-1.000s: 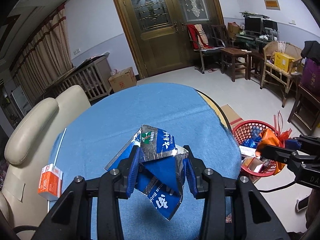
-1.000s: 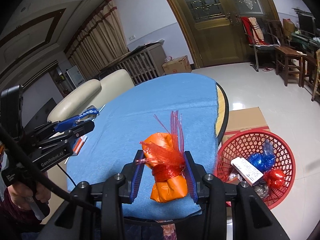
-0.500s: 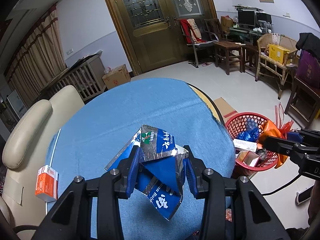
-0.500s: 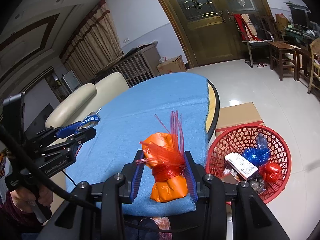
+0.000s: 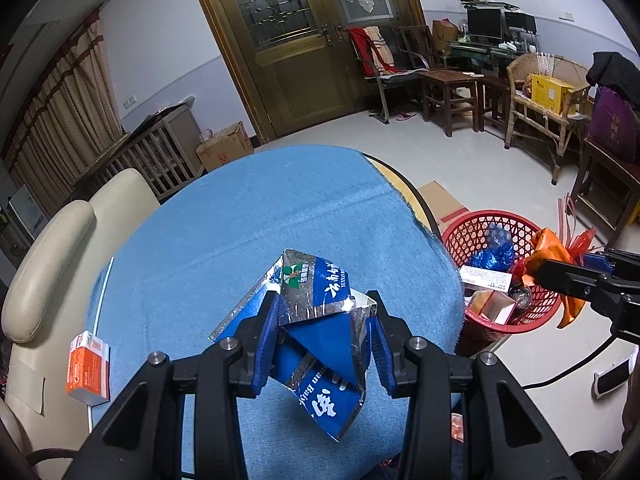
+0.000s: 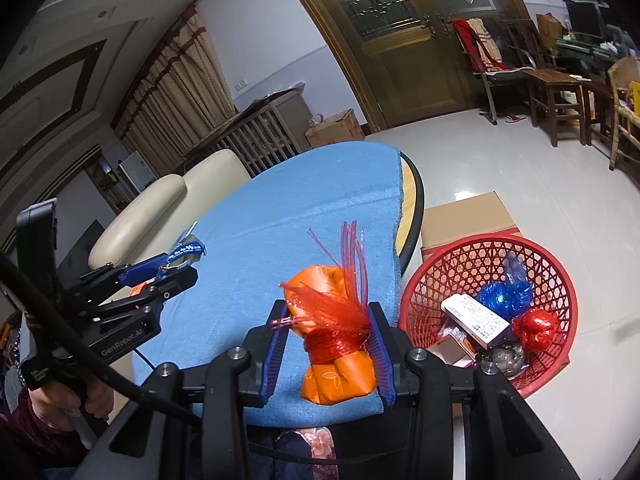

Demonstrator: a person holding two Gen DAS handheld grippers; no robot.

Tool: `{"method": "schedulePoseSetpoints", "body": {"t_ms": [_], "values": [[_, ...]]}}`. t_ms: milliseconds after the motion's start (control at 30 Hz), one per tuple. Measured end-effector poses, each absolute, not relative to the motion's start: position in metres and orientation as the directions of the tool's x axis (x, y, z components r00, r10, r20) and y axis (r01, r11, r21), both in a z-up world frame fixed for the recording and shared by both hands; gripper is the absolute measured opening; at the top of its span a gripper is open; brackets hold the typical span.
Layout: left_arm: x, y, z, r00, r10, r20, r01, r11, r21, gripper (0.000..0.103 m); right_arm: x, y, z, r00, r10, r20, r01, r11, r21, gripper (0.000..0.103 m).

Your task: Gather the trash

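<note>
In your left wrist view, your left gripper (image 5: 323,334) was clenched on a crumpled blue and silver foil carton (image 5: 320,328), both blue pads pressing its sides, above the round table with the blue cloth (image 5: 256,216). A small orange and white box (image 5: 89,372) lay at the table's left edge. Off the right edge stood the red plastic mesh basket (image 5: 500,276), with your right gripper (image 5: 560,274) above its far rim.

In your right wrist view, your right gripper (image 6: 329,344) was grasping an orange wrapper bundle tied with red plastic netting (image 6: 334,332), held above the table's near edge (image 6: 256,272), just left of the basket (image 6: 492,308). The basket held a white box (image 6: 476,320), a blue wad (image 6: 506,294) and a red wad (image 6: 536,326). Your left gripper (image 6: 176,266), carton in its pads, was at the left.
</note>
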State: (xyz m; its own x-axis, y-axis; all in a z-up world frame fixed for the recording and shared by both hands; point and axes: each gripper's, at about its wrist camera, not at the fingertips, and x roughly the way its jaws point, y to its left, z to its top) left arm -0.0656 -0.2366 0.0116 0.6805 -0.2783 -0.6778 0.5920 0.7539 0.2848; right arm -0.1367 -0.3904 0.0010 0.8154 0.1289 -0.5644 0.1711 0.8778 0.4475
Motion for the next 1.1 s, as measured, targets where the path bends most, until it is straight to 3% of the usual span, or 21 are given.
{"method": "schedulePoseSetpoints", "body": {"t_ms": [1100], "values": [[-0.073, -0.256, -0.001, 0.657, -0.271, -0.704, 0.631, 0.709, 0.316, 0.044, -0.143, -0.405, -0.005, 0.815, 0.121, -0.566, 0.206, 0.853, 0.479, 0.042]]}}
